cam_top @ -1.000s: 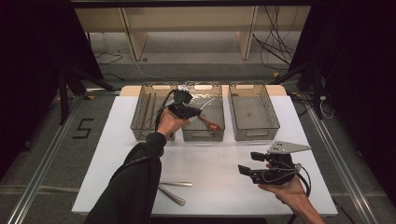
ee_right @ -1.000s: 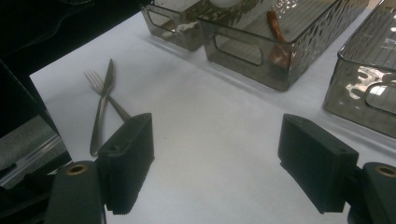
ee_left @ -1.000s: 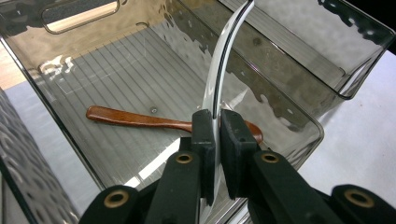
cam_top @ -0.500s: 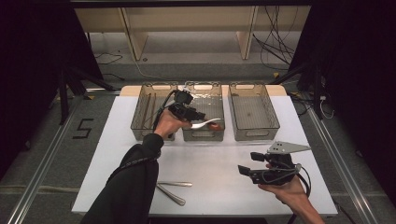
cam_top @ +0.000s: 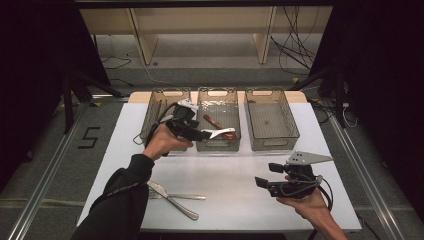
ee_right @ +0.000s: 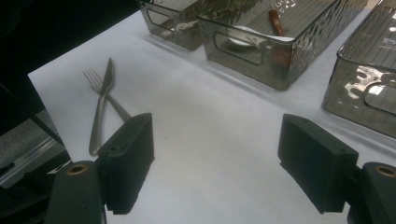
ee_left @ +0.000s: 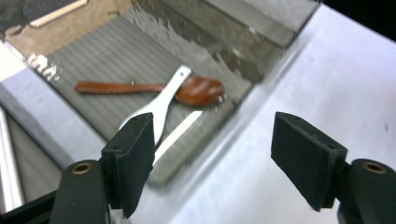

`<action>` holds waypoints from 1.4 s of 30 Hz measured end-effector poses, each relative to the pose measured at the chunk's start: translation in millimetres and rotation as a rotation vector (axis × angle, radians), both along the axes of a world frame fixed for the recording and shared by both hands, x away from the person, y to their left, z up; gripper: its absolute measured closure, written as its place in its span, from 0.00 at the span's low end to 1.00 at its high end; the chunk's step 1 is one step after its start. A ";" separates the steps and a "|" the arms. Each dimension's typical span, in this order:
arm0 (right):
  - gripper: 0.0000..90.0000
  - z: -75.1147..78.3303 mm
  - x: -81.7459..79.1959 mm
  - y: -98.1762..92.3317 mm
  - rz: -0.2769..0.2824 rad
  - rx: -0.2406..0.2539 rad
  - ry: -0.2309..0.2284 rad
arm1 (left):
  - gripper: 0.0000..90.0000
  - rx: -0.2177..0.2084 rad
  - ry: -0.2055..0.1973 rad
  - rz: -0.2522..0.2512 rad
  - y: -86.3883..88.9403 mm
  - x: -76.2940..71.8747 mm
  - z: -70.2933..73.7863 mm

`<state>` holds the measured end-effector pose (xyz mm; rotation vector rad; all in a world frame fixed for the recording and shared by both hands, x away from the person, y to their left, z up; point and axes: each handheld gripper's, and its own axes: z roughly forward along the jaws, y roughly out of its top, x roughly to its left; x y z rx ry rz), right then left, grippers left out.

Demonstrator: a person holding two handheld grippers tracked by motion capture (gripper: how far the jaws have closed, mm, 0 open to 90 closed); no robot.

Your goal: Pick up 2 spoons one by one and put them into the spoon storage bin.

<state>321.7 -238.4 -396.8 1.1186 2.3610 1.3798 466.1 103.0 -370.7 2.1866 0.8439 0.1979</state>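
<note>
The left gripper hangs at the near edge of the middle bin, its jaws just opened and empty. The white spoon lies in that bin across a brown wooden spoon. The right gripper hovers spread over the worktop, empty.

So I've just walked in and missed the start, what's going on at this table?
A person is sorting cutlery into three clear bins, a tool in each hand. The left tool, by the middle bin, has just been opening its jaws, with nothing between them; a white spoon now lies in that bin across a brown spoon. The right tool waits open over the table. A knife and fork remain near the front edge.
</note>
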 end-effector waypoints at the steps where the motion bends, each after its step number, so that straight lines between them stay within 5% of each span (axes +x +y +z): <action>1: 0.31 0.0 0.1 0.1 0.002 0.000 -0.002 | 0.31 0.003 -0.003 -0.002 3.5 -4.2 -1.2; 18: 0.31 -1.5 0.0 2.7 0.005 -0.006 0.002 | 0.26 0.149 -0.011 -0.063 42.1 -54.4 -17.1; 42: 0.31 -1.6 -0.4 3.6 0.008 -0.012 0.002 | 0.21 0.288 0.039 -0.179 51.0 -84.3 -38.1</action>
